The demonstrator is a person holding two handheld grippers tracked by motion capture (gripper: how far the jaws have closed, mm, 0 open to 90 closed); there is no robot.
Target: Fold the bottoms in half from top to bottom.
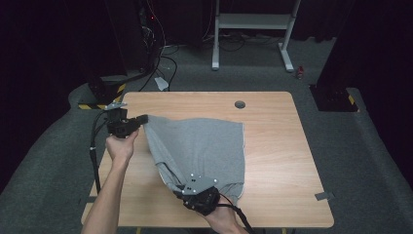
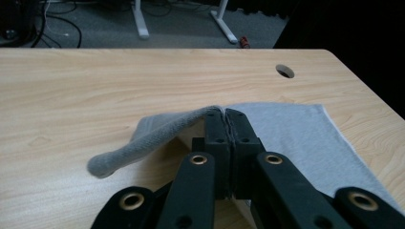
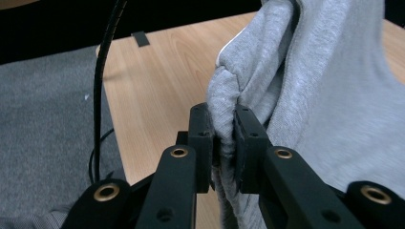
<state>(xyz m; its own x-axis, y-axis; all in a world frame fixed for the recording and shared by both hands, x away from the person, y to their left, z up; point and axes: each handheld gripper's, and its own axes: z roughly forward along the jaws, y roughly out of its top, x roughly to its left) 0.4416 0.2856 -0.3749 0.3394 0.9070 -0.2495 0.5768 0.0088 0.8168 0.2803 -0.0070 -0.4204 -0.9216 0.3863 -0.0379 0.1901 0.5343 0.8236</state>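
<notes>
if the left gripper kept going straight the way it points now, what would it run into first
Probably nothing soon: the left gripper, shut on an edge of the grey garment, points across the bare table toward its far edge. Depth is unclear.

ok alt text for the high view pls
Two hand-held grippers lift a grey garment off a wooden table: the left gripper pinches its far-left edge, the right gripper its near edge.

Light wooden rectangular table (image 1: 272, 146), round cable hole (image 1: 239, 104) near far edge. Grey carpet floor (image 1: 341, 146) around. White metal frame stand (image 1: 253, 29) beyond table. Dark surroundings.
</notes>
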